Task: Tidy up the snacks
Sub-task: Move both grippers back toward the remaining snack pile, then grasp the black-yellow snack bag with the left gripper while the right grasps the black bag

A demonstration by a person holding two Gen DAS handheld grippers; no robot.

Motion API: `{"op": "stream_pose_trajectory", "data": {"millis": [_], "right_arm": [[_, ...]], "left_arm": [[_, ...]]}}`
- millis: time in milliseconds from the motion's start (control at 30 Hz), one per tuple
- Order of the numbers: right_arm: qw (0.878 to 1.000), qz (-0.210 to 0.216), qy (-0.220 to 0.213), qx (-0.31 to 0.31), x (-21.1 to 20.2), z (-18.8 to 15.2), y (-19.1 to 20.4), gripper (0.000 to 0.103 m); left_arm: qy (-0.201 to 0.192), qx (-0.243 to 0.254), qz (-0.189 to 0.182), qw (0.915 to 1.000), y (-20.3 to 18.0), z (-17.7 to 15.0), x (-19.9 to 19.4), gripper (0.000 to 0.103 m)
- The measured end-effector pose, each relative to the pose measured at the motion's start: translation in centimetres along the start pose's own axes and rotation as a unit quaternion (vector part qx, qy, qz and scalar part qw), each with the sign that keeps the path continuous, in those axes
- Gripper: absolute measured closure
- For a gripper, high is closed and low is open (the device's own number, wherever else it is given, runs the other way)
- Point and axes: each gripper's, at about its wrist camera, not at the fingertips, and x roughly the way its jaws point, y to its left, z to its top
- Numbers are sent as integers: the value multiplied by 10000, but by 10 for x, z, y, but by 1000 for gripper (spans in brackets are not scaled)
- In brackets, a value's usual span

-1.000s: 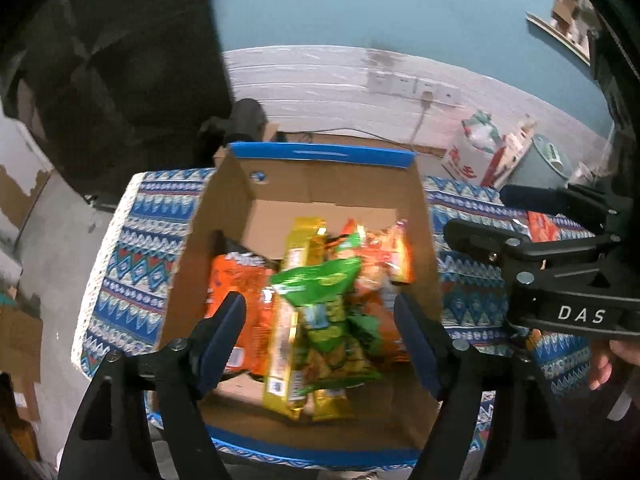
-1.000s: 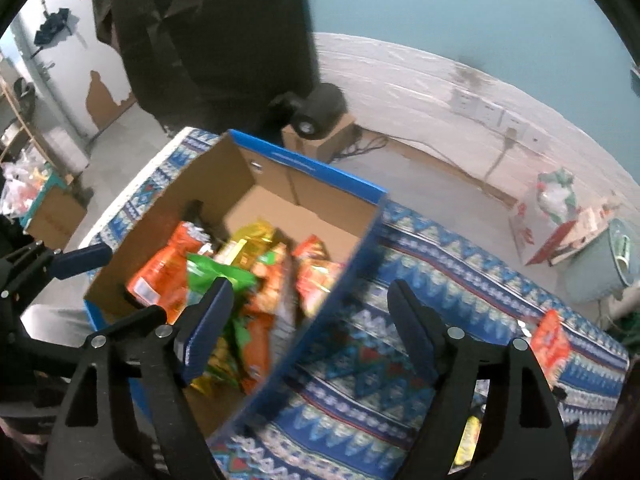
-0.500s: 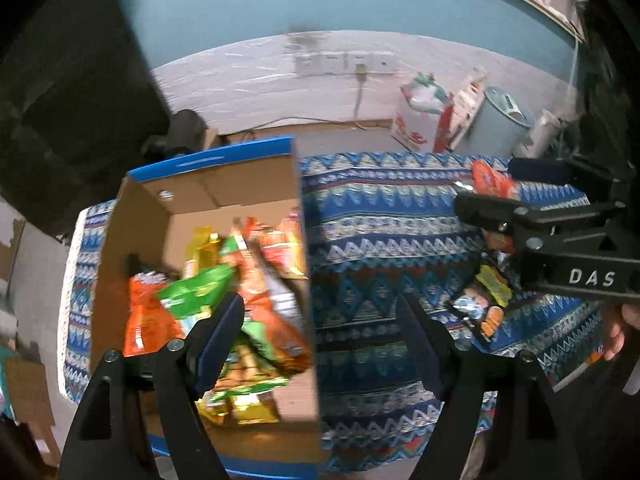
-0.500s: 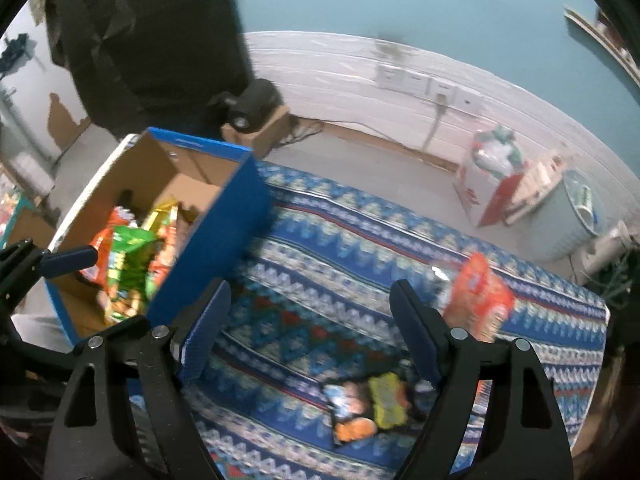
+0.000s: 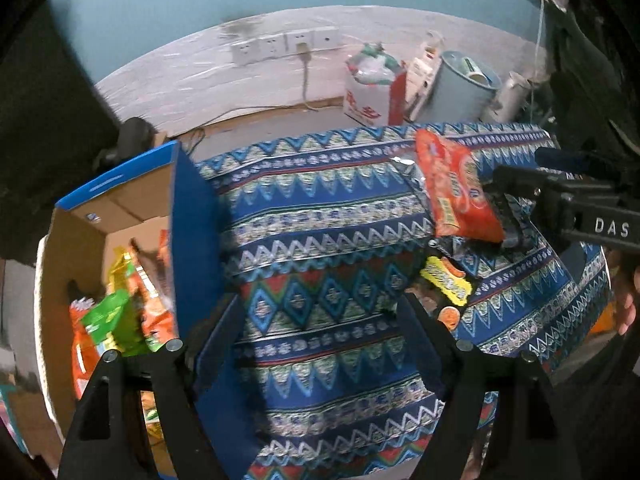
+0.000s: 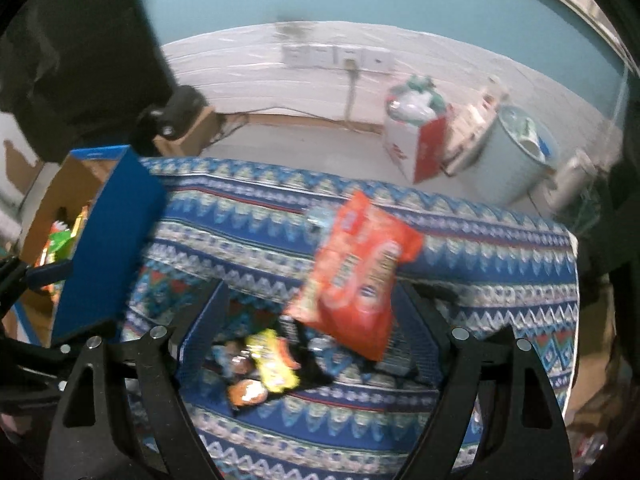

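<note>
Teal wall behind, patterned tablecloth point(image 6: 460, 240) below. Both my grippers, left point(image 5: 320, 332) and right point(image 6: 308, 320), hang empty, jaws spread. The cardboard box point(image 5: 80, 232) already holds snacks; next I judge the right must descend around the orange snack bag point(image 6: 356, 276) beside the black packet point(image 6: 264, 368).

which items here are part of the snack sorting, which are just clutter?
Job: cardboard box holding snacks, orange snack bag, black-and-yellow snack packet, both on patterned cloth.
Clutter: white-and-red bag, pale bin, wall sockets.
</note>
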Motion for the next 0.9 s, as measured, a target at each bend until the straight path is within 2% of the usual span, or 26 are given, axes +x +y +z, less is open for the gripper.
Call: {"op": "stream_pose_trajectory", "data": {"millis": [167,400,733,900], "right_arm": [[9992,-169,153,335,16,-14,-38,20],[9955,-283,577,699,51,-34,-78,20],[9905,-356,959,920,88,-48,-102,20],[9892,-319,1122,886,104,-50,-105,20]], "left_arm": [[139,328,46,9994,-21,2,20,22],[321,477,-52,9983,-38,9,45,22],[630,570,-24,9964,-53,12,81,22],[741,521,-133,9958,-53,12,89,22]]}}
